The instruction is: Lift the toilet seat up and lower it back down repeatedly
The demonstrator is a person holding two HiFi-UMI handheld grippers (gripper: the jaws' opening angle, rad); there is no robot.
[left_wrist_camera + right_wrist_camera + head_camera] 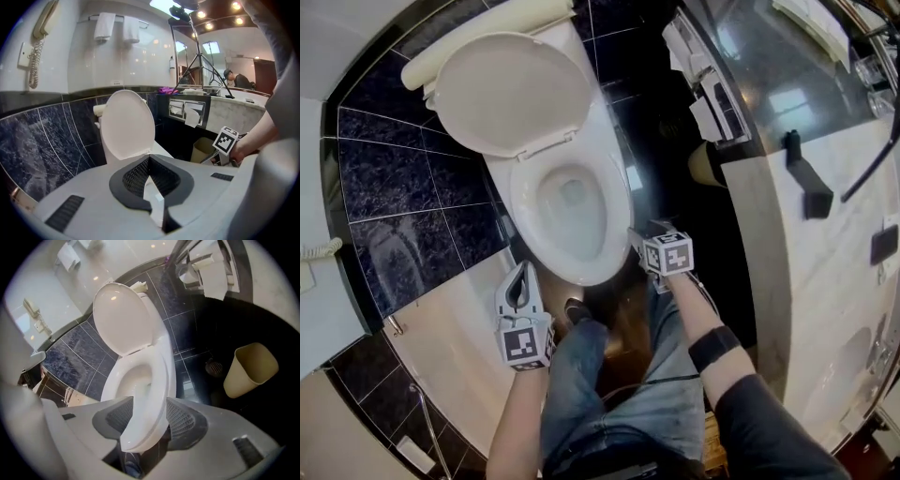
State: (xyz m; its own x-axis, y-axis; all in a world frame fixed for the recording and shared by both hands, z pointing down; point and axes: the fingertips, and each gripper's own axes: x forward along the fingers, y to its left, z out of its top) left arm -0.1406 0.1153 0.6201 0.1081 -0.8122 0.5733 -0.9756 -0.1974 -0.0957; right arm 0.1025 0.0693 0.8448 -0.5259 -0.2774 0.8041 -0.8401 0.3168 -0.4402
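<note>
Dark-tiled bathroom: one toilet seat (616, 211), two claws (523, 268) (637, 240), seemingly one bin (251, 369).

No legible text, brand, number or sign in any of the three views. The only printed marks are black-and-white square code patterns on the left gripper (519, 281) marker cube (525, 343) and the right gripper (636, 242) marker cube (669, 253), with no letters in them. The wall phone (40, 33) and paper holder (187, 110) are too small and blurred to show any print.
</note>
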